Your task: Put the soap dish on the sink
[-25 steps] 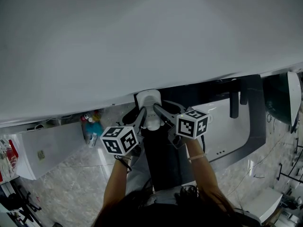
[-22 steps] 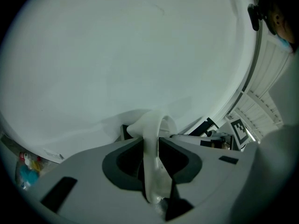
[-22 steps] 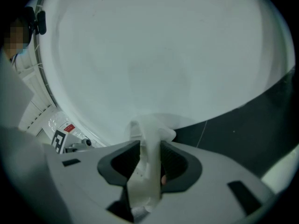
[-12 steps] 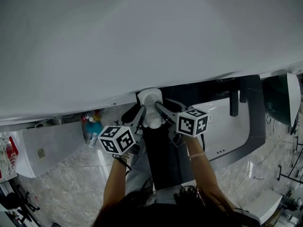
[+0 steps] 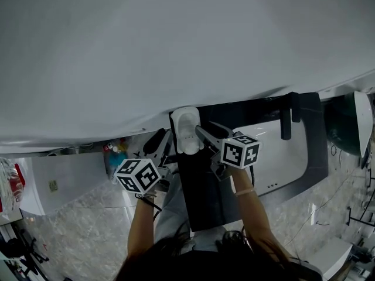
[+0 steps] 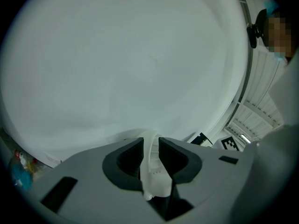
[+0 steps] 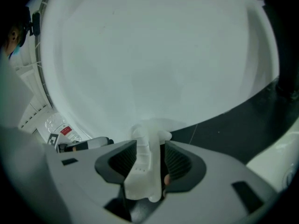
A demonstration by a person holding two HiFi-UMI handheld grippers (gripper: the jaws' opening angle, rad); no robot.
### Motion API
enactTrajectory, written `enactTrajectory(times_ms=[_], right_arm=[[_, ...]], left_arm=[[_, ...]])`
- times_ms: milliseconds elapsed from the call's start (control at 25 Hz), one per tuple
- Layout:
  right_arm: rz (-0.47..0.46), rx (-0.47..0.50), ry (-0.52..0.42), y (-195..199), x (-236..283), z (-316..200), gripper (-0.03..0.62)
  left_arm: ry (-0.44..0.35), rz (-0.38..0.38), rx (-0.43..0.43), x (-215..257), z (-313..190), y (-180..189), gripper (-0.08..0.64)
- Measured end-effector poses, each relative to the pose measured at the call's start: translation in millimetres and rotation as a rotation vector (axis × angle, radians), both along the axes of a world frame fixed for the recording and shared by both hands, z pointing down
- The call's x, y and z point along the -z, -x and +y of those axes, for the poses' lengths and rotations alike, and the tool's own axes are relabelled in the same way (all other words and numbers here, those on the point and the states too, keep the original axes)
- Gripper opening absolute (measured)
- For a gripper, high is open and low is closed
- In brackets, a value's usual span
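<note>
The white soap dish (image 5: 186,130) is at the far end of the sink's black counter (image 5: 202,198), close under a big white wall. Whether it rests on the counter I cannot tell. My left gripper (image 5: 168,140) comes in from the left. In the left gripper view its pads (image 6: 135,158) pinch the soap dish rim (image 6: 152,171). My right gripper (image 5: 202,135) reaches in from the right, and its jaws are opening. The soap dish (image 7: 145,171) still stands between them, with a slim gap at the right pad (image 7: 176,161).
A white basin (image 5: 281,157) with a black tap (image 5: 286,122) lies to the right, set in the black counter. Bottles (image 5: 114,156) and a white cabinet (image 5: 58,183) sit lower left on the marble floor. A person (image 6: 280,27) stands at the edge of the left gripper view.
The left gripper's cube has drifted left and down in the head view, and the soap dish has edged toward the wall. The right gripper has stayed almost in place.
</note>
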State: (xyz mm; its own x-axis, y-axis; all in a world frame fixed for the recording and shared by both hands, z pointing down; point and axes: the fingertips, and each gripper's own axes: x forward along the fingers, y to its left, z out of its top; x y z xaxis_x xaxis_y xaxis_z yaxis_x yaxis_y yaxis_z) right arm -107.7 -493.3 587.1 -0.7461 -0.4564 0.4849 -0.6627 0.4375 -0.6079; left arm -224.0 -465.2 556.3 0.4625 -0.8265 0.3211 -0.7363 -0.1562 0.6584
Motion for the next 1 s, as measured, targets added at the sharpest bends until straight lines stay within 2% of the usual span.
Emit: enactTrajectory(times_ms=[160,280,400,600,800,1000], right_arm=[[0.017,0.0,-0.053,-9,19,7,0.176],[0.029,0.021,-0.099,-13,39,18,0.175],[0.032,0.039,-0.148,-18,63,35,0.154],[0.006,0.063,-0.248,-28,113,73,0.094],[-0.043,0.099,-0.326,-41,165,125,0.057],[-0.076,0.149,-0.405,-54,210,181,0.035]], left_arm=[[-0.037,-0.003,0.014,19,11,-3,0.103],[-0.069,-0.017,0.032,36,22,-6,0.028],[-0.106,-0.014,0.042,56,37,-12,0.003],[-0.18,0.01,0.049,94,71,-27,0.003],[-0.231,0.11,0.017,134,115,-55,0.003],[-0.282,0.108,-0.013,170,164,-83,0.003]])
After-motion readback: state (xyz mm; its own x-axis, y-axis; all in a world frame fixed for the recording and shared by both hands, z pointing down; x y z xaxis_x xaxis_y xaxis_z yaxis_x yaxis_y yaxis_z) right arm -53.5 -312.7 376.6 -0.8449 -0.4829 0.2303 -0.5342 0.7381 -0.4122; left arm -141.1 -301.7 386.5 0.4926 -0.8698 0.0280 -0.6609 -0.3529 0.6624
